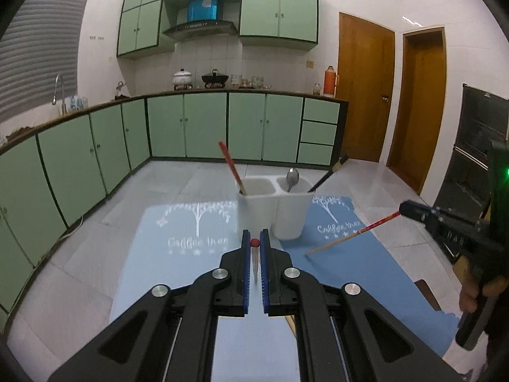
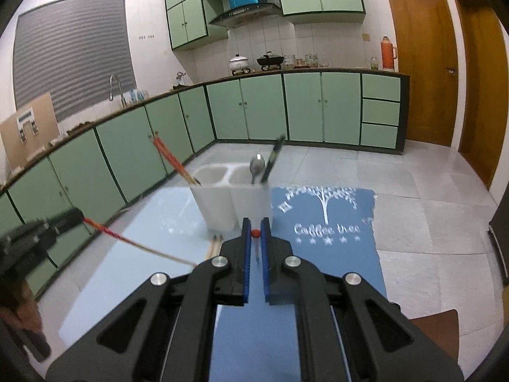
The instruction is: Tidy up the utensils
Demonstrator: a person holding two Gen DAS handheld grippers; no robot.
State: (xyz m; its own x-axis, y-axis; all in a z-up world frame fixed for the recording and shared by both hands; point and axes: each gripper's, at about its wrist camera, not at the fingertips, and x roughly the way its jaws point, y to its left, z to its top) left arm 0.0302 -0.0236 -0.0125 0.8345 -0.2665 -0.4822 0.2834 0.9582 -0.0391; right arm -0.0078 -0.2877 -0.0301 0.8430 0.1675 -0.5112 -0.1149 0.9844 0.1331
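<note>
Chopsticks are what I carry now: my left gripper (image 1: 255, 242) pinches one by its red end, and my right gripper (image 2: 255, 233) pinches another (image 1: 351, 236) the same way, both raised over the mat (image 2: 334, 254). The caddy (image 1: 273, 213) stands on the mat ahead of both. One chopstick (image 1: 231, 167) leans in its left cup; a spoon (image 1: 292, 178) and a dark utensil (image 2: 273, 159) sit in the right. I judge the job partly done: both held sticks must go in, and a pair (image 2: 215, 243) lies by the caddy's base.
</note>
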